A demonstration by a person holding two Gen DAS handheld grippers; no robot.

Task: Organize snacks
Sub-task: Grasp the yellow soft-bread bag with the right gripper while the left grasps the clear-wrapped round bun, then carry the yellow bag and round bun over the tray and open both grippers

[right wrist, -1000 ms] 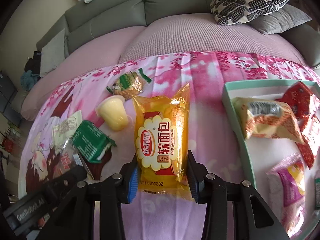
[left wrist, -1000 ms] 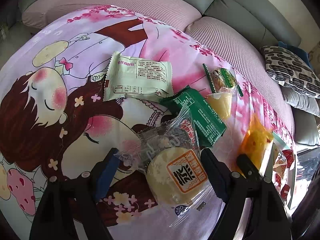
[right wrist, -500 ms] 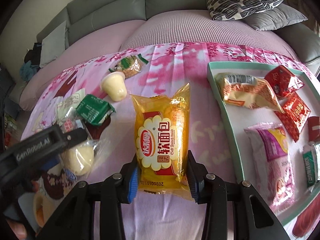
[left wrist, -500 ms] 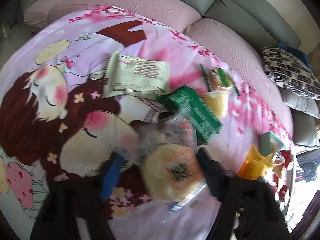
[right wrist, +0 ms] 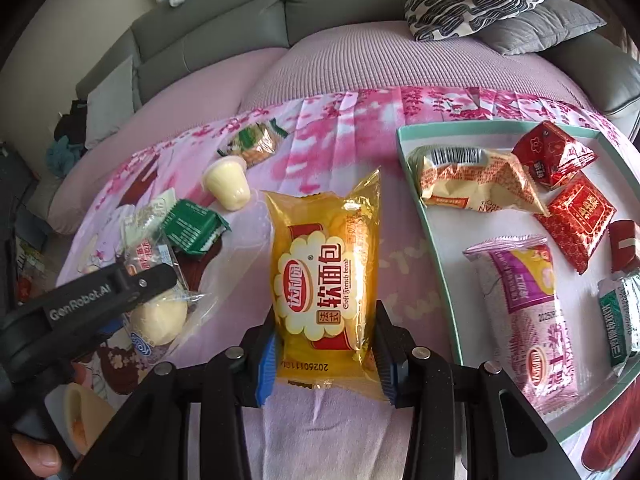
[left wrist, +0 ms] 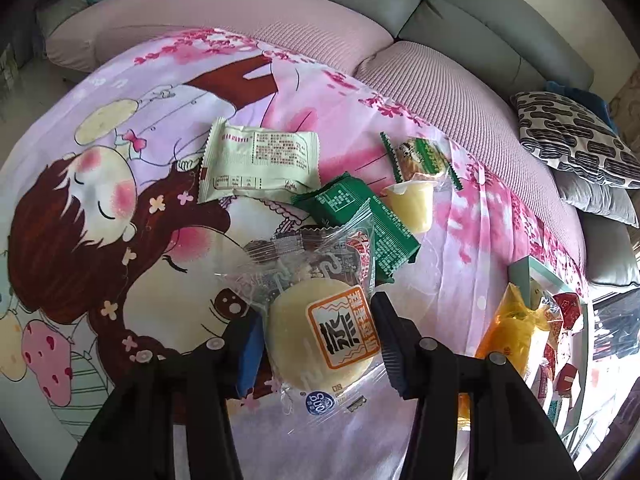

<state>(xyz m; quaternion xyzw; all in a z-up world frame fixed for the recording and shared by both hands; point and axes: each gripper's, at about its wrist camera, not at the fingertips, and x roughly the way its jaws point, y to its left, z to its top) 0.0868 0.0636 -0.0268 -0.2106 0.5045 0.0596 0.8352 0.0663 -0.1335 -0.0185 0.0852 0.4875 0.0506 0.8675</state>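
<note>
Soft-bread packet [right wrist: 326,280], yellow and upright in our right wrist view, runs its long axis straight ahead along the fingers, its crimped top end pointing away from us toward the sofa [right wrist: 224,28]. Our right gripper [right wrist: 325,354] pinches its lower end from both sides, the blue-padded fingers [right wrist: 266,358] pressed against the wrapper. Just right of those fingers we see the teal-rimmed tray [right wrist: 448,292], with a purple-wrapped roll [right wrist: 524,308] nearest and red packets [right wrist: 576,220] farther off.

Between our left gripper's [left wrist: 318,342] fingers [left wrist: 250,346] lies the round pale cake [left wrist: 320,334] in a clear wrapper, its label facing up and the loose end of the wrapper pointing ahead. The jaws stand spread about as wide as the cake; we cannot tell whether they touch it. It rests on the cartoon-print cloth [left wrist: 100,208]. Just beyond the fingertips lies a green packet [left wrist: 360,220], with a jelly cup [left wrist: 412,204] on its side slightly right of it and a pale green pouch [left wrist: 260,164] farther ahead to the left.
</note>
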